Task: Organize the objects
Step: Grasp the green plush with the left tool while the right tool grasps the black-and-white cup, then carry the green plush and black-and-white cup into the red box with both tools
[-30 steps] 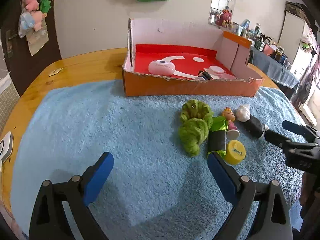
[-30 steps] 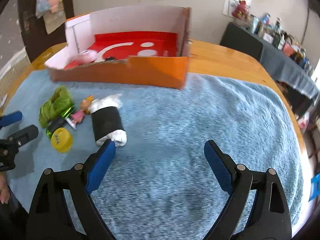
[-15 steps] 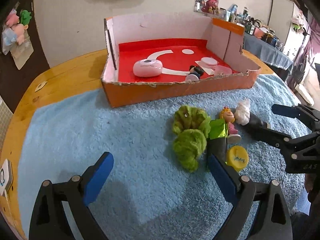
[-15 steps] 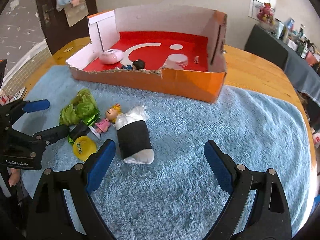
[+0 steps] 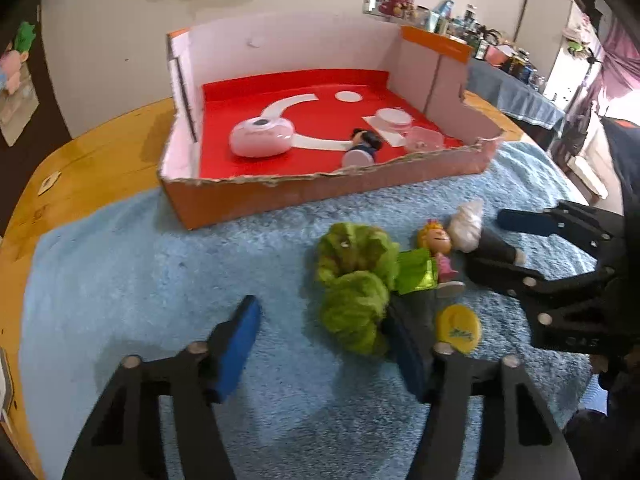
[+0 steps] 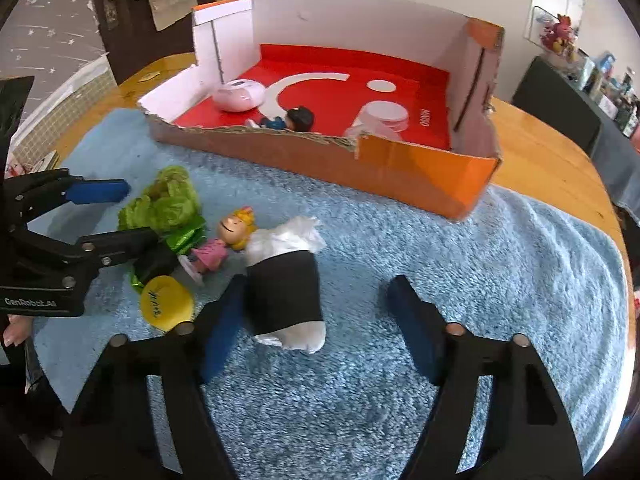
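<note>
Both grippers are partly open and hold nothing. Your right gripper (image 6: 316, 320) straddles the near end of the roll (image 6: 284, 284): its left finger is just beside the black band, its right finger well apart on the far side. Your left gripper (image 5: 328, 340) has the green plush (image 5: 356, 284) between its fingers, close to the right finger.

Risks, as judged:
- The roll lies skewed to your right gripper's axis. Closing from here may pinch only the white end, which looks soft and would crumple or slip.
- The doll (image 6: 228, 240) touches the roll's far end. Lifting the roll could drag or tip it.
- On the left, the foil packet (image 5: 416, 272) and yellow cap (image 5: 458, 328) sit against or beyond the right finger. A careless close may catch the packet with the plush or knock the cap away.
- The two grippers work near each other over one cluster; they could collide.

Condition of items: the roll is a black cylinder with white wrapping bunched at both ends, lying on its side on the towel (image 6: 480, 280). The plush is two fuzzy lumps. The box (image 6: 400, 168) lies ahead of both grippers, front wall torn, and already holds several items.
</note>
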### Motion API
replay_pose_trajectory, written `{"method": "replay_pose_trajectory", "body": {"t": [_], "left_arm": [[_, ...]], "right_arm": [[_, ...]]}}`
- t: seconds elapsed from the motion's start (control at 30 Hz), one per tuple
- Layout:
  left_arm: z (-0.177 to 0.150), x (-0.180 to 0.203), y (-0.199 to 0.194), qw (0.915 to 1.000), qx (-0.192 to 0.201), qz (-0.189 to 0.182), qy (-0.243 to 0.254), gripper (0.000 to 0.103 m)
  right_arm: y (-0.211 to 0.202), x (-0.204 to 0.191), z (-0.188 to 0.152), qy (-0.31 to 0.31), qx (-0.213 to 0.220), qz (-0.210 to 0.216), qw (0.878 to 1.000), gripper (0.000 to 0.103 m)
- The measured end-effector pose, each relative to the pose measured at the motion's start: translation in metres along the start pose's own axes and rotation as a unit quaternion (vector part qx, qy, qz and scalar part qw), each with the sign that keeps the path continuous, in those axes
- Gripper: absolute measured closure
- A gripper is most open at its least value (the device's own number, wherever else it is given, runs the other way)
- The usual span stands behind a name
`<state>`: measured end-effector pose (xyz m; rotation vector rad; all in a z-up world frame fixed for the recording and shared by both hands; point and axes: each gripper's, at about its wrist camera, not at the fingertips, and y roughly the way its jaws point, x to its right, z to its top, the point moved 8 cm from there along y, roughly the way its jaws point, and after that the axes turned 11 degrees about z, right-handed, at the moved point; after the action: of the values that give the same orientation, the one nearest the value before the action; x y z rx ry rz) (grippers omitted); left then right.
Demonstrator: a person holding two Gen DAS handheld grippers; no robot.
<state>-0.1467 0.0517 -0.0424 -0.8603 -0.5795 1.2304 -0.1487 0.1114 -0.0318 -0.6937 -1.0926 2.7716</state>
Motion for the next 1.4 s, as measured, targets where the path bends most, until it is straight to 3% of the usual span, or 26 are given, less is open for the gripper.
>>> {"method": "replay_pose_trajectory", "body": {"t": [0.07, 0.23, 0.97, 1.4], "left_arm": [[0.000, 0.001, -0.001, 1.0000, 0.002, -0.003, 0.000, 0.047], [-0.001, 0.007, -0.005, 0.9996, -0.001, -0.028, 0.000, 0.072], [0.007, -0.002, -0.052, 0.9976, 0.059, -0.027, -0.023, 0.074], [0.005, -0.001, -0.059, 0.9972, 0.066, -0.028, -0.023, 0.074]], "right_arm": [[0.000, -0.004, 0.000, -0.004, 0.001, 0.008, 1.000, 0.050], [-0.001, -0.011, -0.001, -0.005, 0.003, 0.027, 1.000, 0.068], [-0.039, -0.029, 0.014, -0.014, 0.042, 0.050, 0.998, 0.069], [-0.035, -0.033, 0.007, -0.017, 0.026, 0.058, 0.998, 0.069]]}}
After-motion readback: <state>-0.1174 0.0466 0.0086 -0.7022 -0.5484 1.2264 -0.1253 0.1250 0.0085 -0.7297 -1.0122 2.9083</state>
